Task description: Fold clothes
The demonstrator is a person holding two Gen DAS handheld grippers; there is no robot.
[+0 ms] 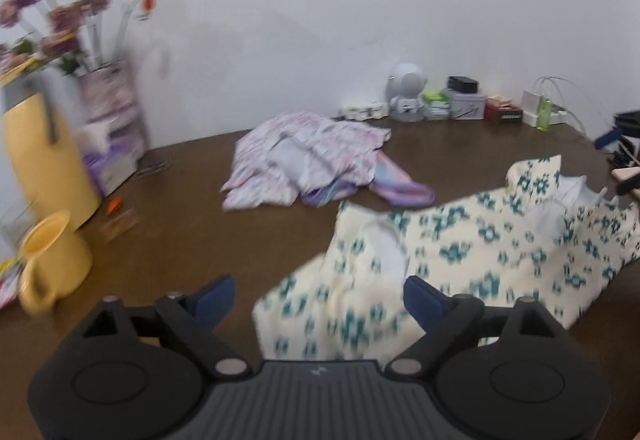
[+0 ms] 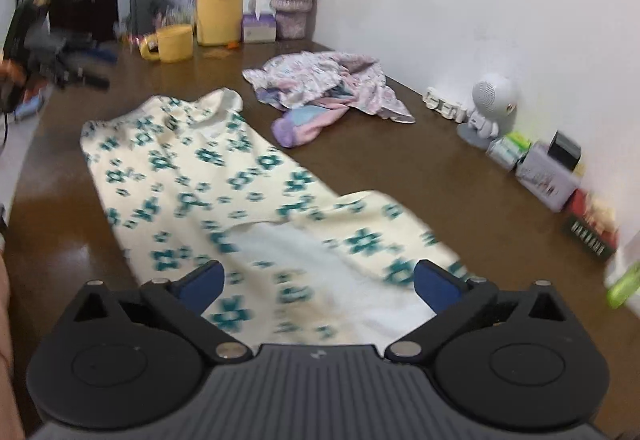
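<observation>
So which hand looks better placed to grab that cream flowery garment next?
Probably the right. The right gripper is open with the cream garment lying directly between its fingers. The left gripper, also open, meets only the cloth's edge, off to one side.

The left gripper (image 1: 318, 294) is held low and level, its 2 blue-tipped fingers (image 1: 214, 296) spread wide apart with nothing pinched between them, and the near-right finger (image 1: 424, 298) sits over the cloth while the left one is over bare surface. The right gripper (image 2: 318, 282) is likewise splayed open, its 2 blue fingertips (image 2: 204, 282) standing well apart to left and right and closed on nothing. Both black linkages fan outward from the grey ribbed bodies at the near edge of each wrist view; both views are blurred.
</observation>
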